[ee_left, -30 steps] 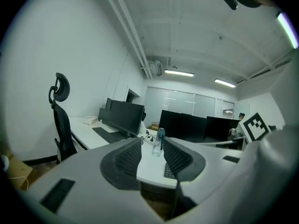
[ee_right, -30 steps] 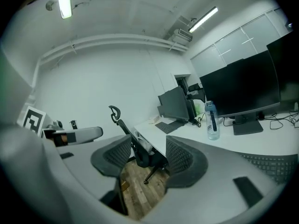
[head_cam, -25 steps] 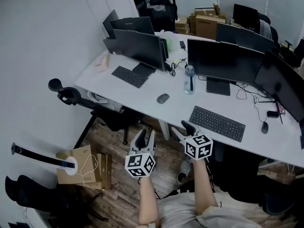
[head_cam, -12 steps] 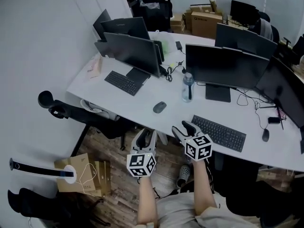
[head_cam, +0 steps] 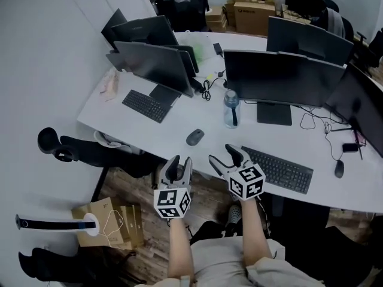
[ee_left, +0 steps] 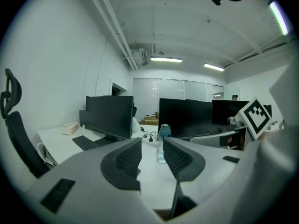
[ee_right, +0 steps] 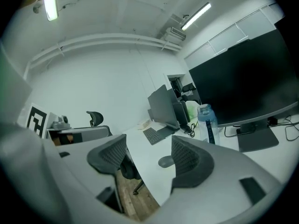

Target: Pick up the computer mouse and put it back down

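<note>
At the near edge of the table (head_cam: 179,119), just short of it and over the floor, both tools are held side by side and pointed toward the work surface. The step in hand is judged to be the approach; nothing is grasped yet.

Computer mouse (head_cam: 194,137): seen lying flat on the table, untouched, near its front edge. A water bottle (head_cam: 231,108) is noted behind it and to the right, and a black keyboard (head_cam: 278,169) further right.

Right tool (head_cam: 226,159): jaws are stood wide apart, having just been opening. Nothing is held between them. In the right gripper view the mouse is seen through the gap, close by the right-hand jaw but well ahead of the pads. It is framed, not enclosed.

Left tool (head_cam: 178,167): jaws are parted by a narrow gap and are empty. Only the table top and the distant bottle are seen between them.

Next move, as judged: the right tool is to be carried forward over the table edge and lowered until the mouse is set between the pads, then closed across its sides. A low, rounded shell is expected, so a grip placed low and square is called for, or the pads may slide up and off. The bottle beyond is to be kept clear of. The left tool appears not to be needed.
</note>
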